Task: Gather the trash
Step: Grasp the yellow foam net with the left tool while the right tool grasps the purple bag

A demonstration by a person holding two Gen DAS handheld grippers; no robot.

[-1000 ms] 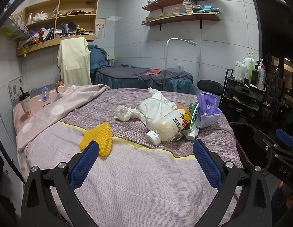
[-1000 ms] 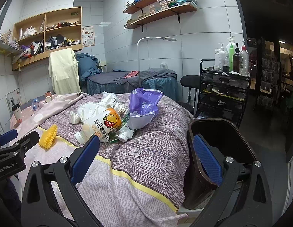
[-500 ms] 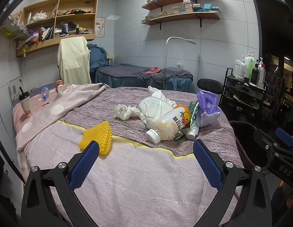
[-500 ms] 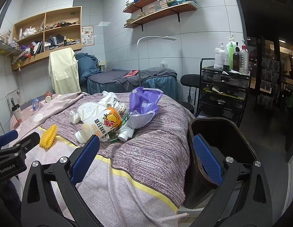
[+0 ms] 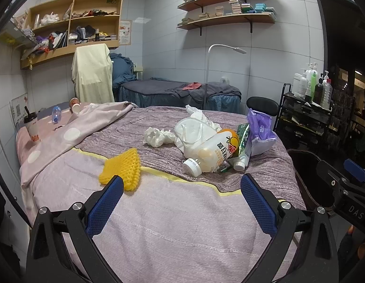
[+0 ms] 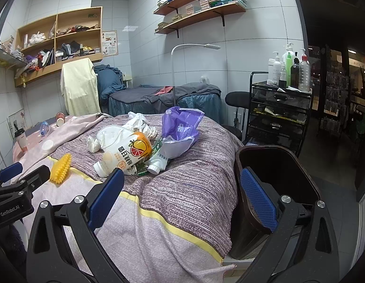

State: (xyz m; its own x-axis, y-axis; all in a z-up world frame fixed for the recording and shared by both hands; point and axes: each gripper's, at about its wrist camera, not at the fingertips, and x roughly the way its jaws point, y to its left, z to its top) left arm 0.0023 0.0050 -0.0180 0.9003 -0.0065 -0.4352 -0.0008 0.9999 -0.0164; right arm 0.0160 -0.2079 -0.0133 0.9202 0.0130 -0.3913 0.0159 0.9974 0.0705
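Observation:
A heap of trash lies on the bed: a white bottle with an orange label (image 5: pixel 211 152) (image 6: pixel 125 152) on its side, a green-and-white tube (image 5: pixel 242 149) (image 6: pixel 158 159), a purple plastic bag (image 5: pixel 259 127) (image 6: pixel 180 125), a white mask (image 5: pixel 194 129) (image 6: pixel 112 133) and crumpled tissues (image 5: pixel 156 136) (image 6: pixel 140 121). A dark trash bin (image 6: pixel 276 165) (image 5: pixel 307 176) stands at the bed's right side. My left gripper (image 5: pixel 181 202) hovers open over the near bedspread, short of the heap. My right gripper (image 6: pixel 181 200) is open above the bed's corner, its right finger in front of the bin.
A yellow spiky pad (image 5: pixel 123 167) (image 6: pixel 60 168) lies left of the heap. A cup with a straw (image 5: pixel 31 127), a small bottle (image 5: pixel 56 115) and a pink blanket (image 5: pixel 71 136) occupy the bed's far left. A black trolley with pump bottles (image 6: pixel 280 108) and a stool (image 6: pixel 236 99) stand beyond the bin.
Both views have shifted slightly back from the trash heap; nothing on the bed has moved and both grippers stay open.

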